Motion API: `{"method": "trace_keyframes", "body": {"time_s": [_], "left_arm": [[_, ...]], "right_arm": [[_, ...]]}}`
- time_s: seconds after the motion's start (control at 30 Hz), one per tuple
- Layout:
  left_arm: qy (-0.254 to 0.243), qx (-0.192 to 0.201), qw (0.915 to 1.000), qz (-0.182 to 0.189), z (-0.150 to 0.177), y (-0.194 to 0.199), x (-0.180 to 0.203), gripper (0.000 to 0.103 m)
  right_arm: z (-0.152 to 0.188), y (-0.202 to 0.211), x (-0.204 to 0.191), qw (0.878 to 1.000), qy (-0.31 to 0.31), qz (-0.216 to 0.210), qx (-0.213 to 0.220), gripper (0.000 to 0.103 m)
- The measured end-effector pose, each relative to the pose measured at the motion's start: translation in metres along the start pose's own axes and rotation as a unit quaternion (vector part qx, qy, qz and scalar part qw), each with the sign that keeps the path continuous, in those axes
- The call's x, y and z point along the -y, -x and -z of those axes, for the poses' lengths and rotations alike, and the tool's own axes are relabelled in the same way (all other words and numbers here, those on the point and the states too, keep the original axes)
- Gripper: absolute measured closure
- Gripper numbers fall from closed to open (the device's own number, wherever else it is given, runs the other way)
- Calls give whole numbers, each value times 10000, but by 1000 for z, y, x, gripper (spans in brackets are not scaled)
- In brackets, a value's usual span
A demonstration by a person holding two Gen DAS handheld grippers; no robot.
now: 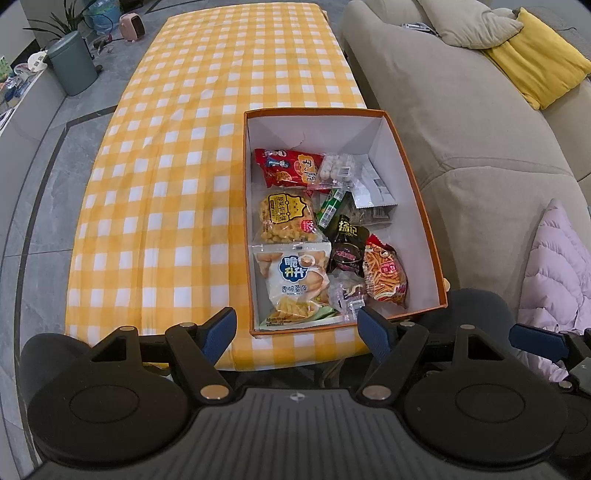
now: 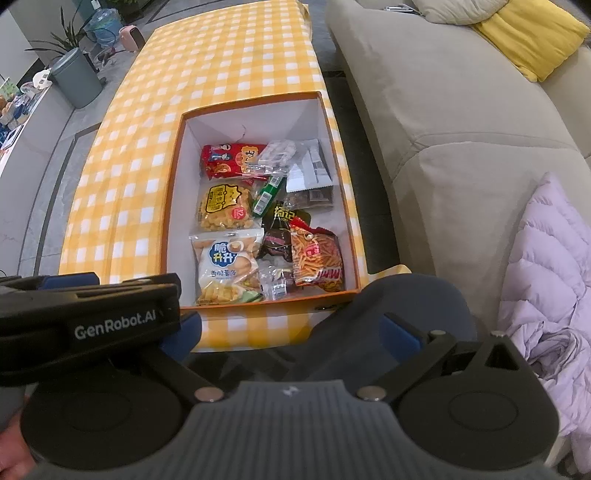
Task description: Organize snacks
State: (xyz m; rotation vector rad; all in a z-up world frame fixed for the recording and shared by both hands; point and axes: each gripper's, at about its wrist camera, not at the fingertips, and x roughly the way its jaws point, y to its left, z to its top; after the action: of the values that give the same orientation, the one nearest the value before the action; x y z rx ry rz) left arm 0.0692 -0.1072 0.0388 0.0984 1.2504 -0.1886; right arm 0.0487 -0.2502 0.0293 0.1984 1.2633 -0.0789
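Snacks [image 1: 295, 284] lie packed in an orange-rimmed box [image 1: 413, 177] on the checkered table [image 1: 166, 184] beside the sofa [image 1: 461, 129] — left gripper [image 1: 297, 332] spread wide, empty; right gripper [image 2: 291, 332] likewise wide, holding nothing.

A home living room, judging by the furnishings. Long low tabletop [image 1: 177, 192] under a yellow-and-white checked cloth, set just beside a beige fabric sofa [image 1: 443, 122] with a beige cushion [image 1: 469, 22] and a yellow cushion [image 1: 535, 59] at its back. Lilac quilted jacket [image 1: 557, 266] dropped on the sofa seat. Grey stone-tile floor [image 1: 40, 206] with dark inlay lines. At the far end, a grey-green lidded bin [image 1: 72, 62], a leafy potted plant [image 1: 70, 16], a small pink heater [image 1: 131, 24] and a large blue water bottle [image 1: 103, 14]. Open orange box [image 1: 410, 162] of packaged snacks on the tabletop, ordinary household fare.
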Motion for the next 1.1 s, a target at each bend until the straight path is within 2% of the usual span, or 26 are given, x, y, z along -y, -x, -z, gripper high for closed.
{"method": "trace_keyframes", "body": {"time_s": [1.1], "left_arm": [[-25,11,10000,86,2,0,1,16]], "right_arm": [[5,0,-1,9999,-78,-100,6,4]]}}
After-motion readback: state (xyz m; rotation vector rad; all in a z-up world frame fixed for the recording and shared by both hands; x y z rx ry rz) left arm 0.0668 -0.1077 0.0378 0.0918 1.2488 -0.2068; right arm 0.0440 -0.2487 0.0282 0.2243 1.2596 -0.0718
